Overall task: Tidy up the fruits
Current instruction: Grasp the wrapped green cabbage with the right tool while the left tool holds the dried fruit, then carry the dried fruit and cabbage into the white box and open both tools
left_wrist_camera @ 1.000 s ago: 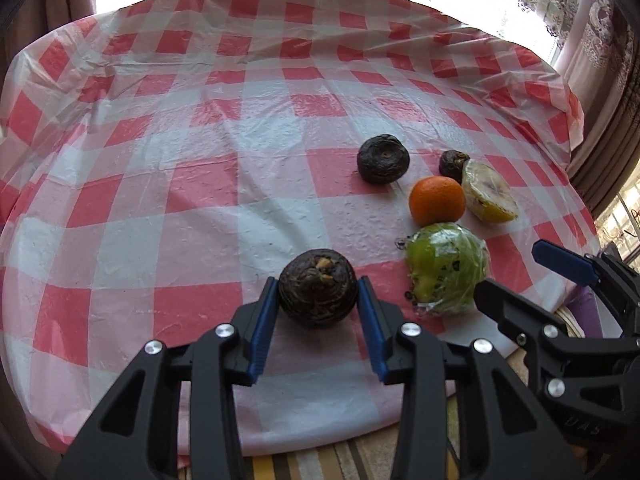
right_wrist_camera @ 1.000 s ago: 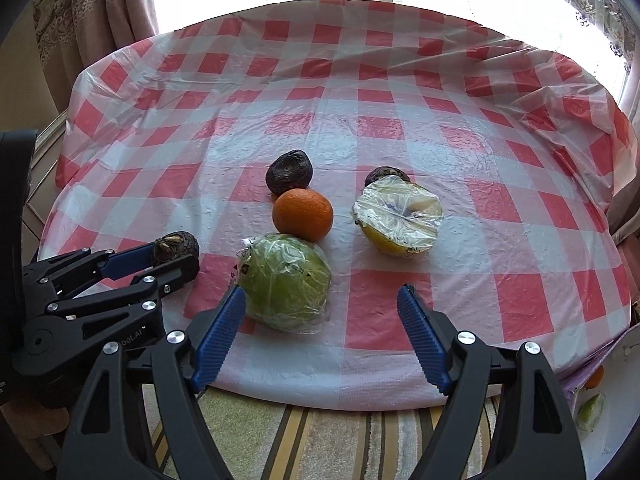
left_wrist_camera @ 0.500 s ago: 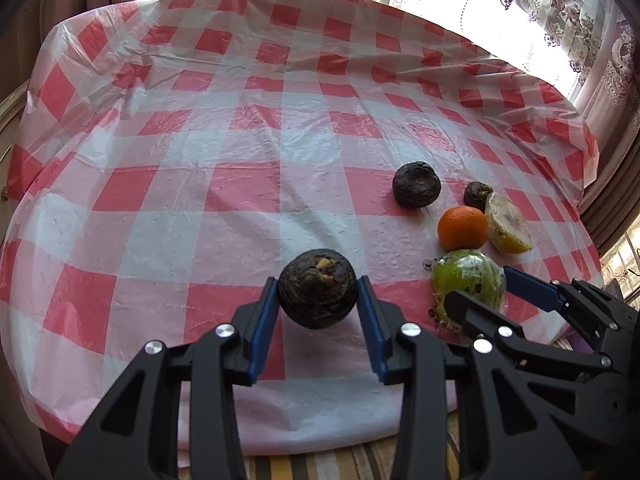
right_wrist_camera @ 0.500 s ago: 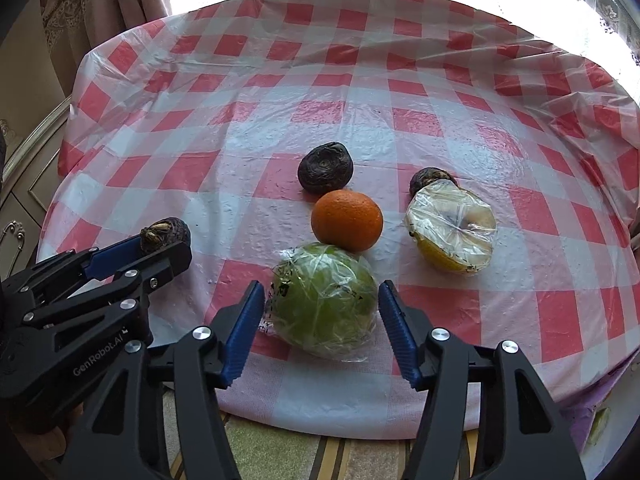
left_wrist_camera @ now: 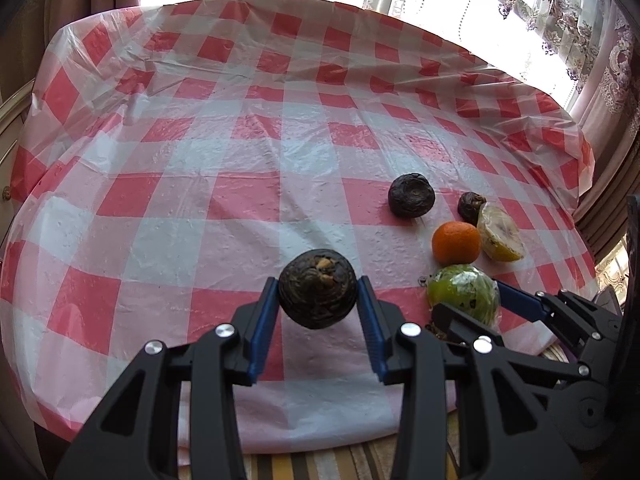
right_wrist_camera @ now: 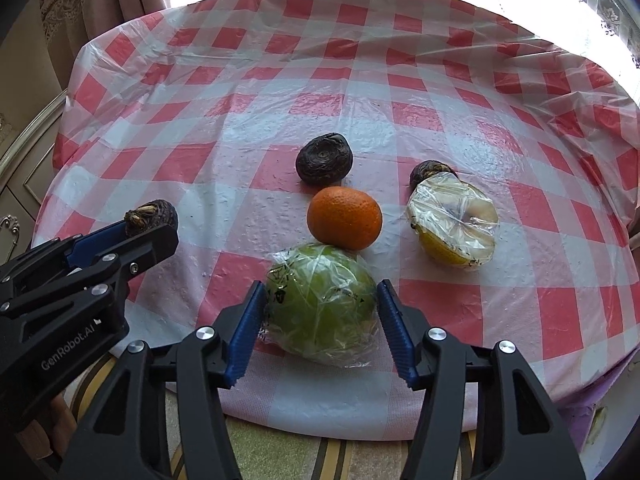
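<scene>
1. Fruits lie grouped near the right front edge of a round table under a red-and-white checked plastic tablecloth (right_wrist_camera: 440, 288).
2. Largest is a green round fruit wrapped in clear film (right_wrist_camera: 322, 306), sitting between the blue pads of the right gripper (right_wrist_camera: 320, 316), which flank it closely; whether they press it I cannot tell.
3. Behind it and touching it sits an orange mandarin (right_wrist_camera: 344, 218); to the right lies a film-covered yellow half fruit (right_wrist_camera: 452, 226).
4. A dark wrinkled round fruit (left_wrist_camera: 317, 294) is pinched in the left gripper (left_wrist_camera: 318, 312).
5. Two more dark wrinkled fruits, one larger (right_wrist_camera: 324, 158) and one smaller (right_wrist_camera: 430, 170), rest farther back.
</scene>
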The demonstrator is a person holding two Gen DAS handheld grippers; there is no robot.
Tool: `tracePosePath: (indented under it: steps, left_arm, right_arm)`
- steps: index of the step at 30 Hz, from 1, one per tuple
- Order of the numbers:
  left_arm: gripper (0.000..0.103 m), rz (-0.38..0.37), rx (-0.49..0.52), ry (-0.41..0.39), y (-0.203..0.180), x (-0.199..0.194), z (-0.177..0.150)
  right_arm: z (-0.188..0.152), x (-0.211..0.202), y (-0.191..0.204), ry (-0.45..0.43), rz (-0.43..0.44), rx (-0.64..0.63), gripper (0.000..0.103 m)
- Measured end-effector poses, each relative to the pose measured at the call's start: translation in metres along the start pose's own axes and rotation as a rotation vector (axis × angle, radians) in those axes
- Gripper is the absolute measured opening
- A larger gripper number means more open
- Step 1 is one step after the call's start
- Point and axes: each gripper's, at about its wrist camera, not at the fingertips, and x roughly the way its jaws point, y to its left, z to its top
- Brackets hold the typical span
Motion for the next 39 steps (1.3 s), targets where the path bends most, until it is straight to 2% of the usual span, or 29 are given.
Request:
tracePosePath:
  steps: [17, 31, 39]
  left_arm:
    - [0.040, 0.011, 0.084, -0.035, -0.025, -0.012, 0.007]
    - [0.040, -0.037, 0.171, -0.030, -0.066, -0.010, 0.007]
    - [0.040, -0.069, 0.245, -0.025, -0.102, -0.007, 0.004]
  right_arm:
    - [-0.013, -0.033, -0.031, -0.044, 0.009, 0.081, 0.056]
    - [-0.024, -0.046, -0.069, -0.053, -0.025, 0.155, 0.055]
    - [-0.032, -0.058, -0.100, -0.066, -0.056, 0.206, 0.055]
